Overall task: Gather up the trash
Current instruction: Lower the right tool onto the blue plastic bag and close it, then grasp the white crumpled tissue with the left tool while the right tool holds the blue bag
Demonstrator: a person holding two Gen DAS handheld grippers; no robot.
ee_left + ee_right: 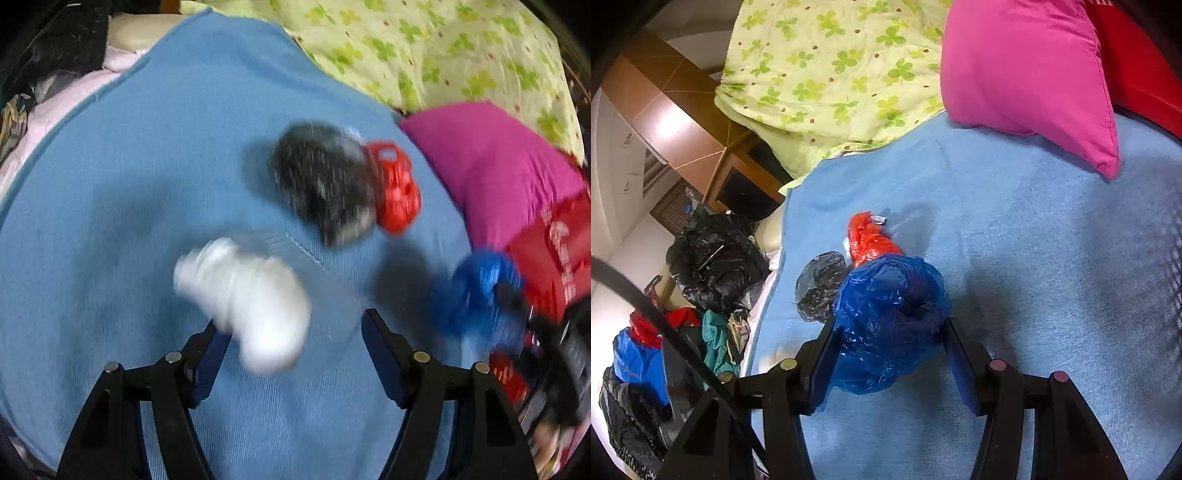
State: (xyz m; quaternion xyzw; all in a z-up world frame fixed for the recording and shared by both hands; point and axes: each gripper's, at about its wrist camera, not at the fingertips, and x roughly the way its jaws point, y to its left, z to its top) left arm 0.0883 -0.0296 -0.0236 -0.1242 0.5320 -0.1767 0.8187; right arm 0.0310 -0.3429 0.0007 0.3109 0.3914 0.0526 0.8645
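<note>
On a blue blanket [147, 184] lie a white crumpled wad [251, 302], a black plastic wad [325, 184] and a red plastic wad [397, 188]. My left gripper [295, 328] is open; the white wad sits between its fingers, near the left one, blurred. My right gripper [890, 332] holds a blue plastic bag wad [890, 317] between its fingers, both touching it. The black wad [822, 284] and the red wad [868, 238] lie just beyond it. The blue wad [480, 291] and the right gripper show at the right in the left wrist view.
A magenta pillow [1027, 74] and a green clover-print quilt [827, 74] lie at the far side of the blanket. A red bag [554, 240] sits at the right. Off the bed's left edge lie black trash bags [716, 258] and piled clothes [639, 354].
</note>
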